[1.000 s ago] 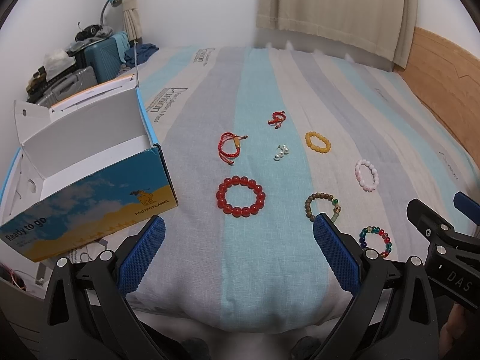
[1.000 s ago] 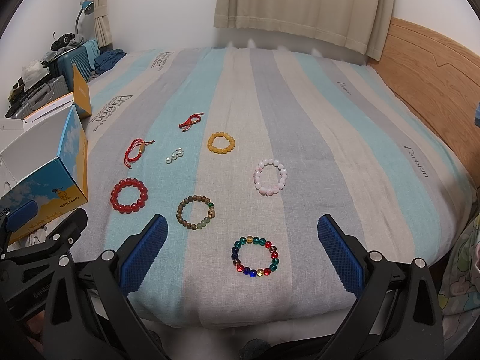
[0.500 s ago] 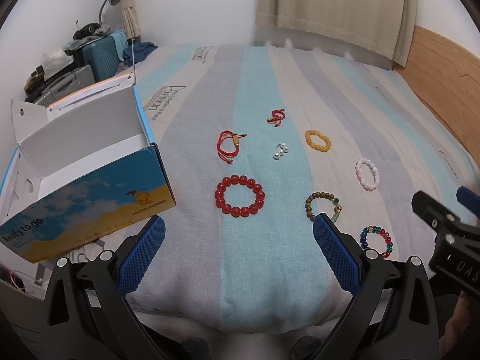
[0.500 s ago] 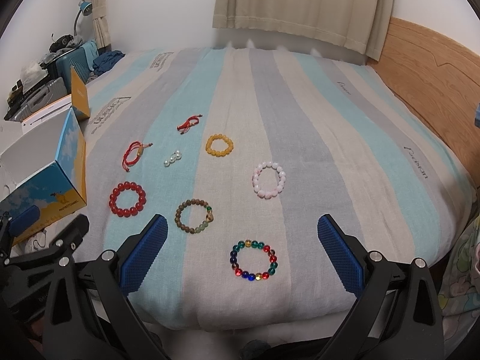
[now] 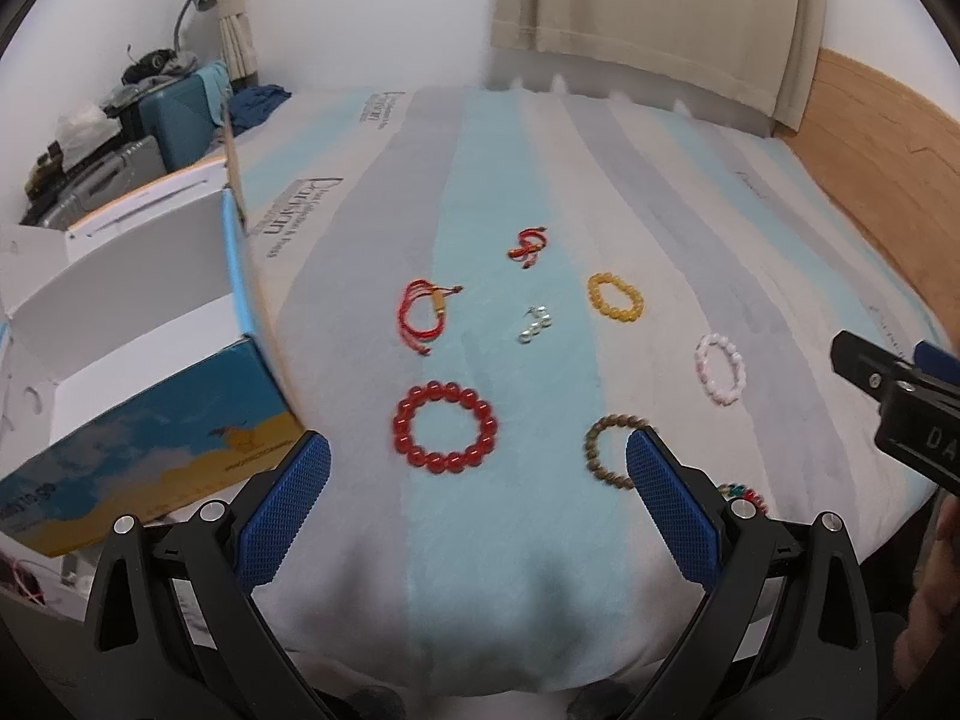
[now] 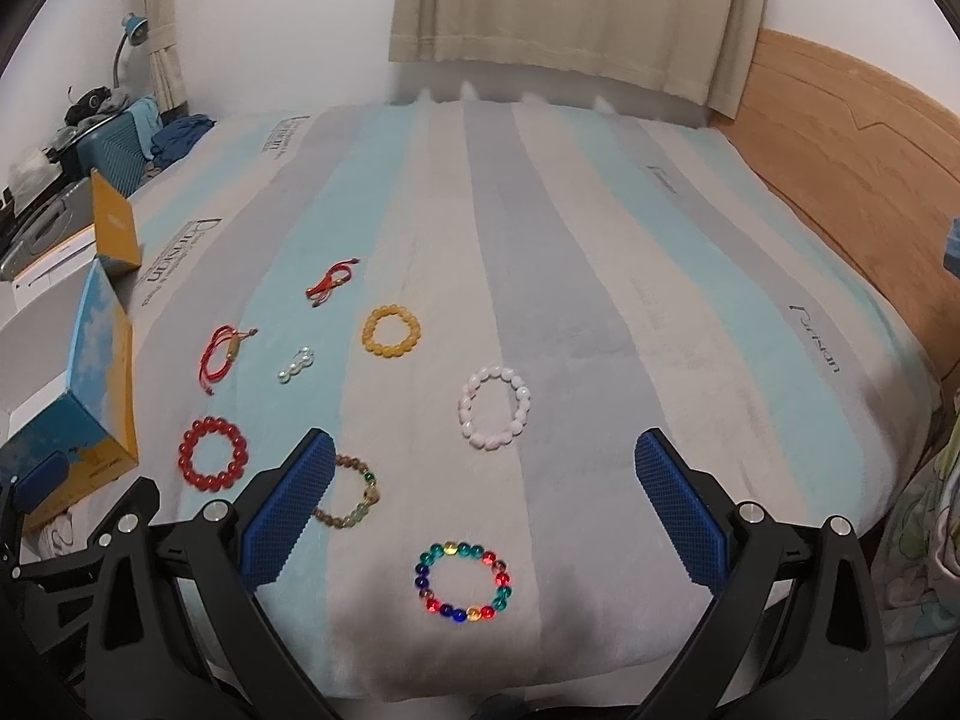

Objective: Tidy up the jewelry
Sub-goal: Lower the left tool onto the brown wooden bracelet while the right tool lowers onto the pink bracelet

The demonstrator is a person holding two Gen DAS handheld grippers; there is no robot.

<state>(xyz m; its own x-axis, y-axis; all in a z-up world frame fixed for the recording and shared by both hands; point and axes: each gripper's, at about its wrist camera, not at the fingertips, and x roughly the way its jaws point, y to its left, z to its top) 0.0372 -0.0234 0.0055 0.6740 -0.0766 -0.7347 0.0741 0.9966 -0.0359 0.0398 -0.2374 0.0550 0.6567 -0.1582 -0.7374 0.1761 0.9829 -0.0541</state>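
Several bracelets lie on a striped bed. Nearest my open left gripper is a red bead bracelet. A brown bead bracelet is partly hidden by a fingertip in each view. My open right gripper hovers over the multicoloured bead bracelet. Farther off lie a pink bracelet, a yellow one, pearl earrings and two red cord bracelets.
An open blue and yellow cardboard box sits at the bed's left edge. Suitcases and clutter stand behind it. A wooden headboard runs along the right, with curtains at the back.
Both grippers have moved forward and down toward the bed, so the bracelets sit closer. The brown bracelet now lies partly behind a fingertip in each view. Jaws stay open.
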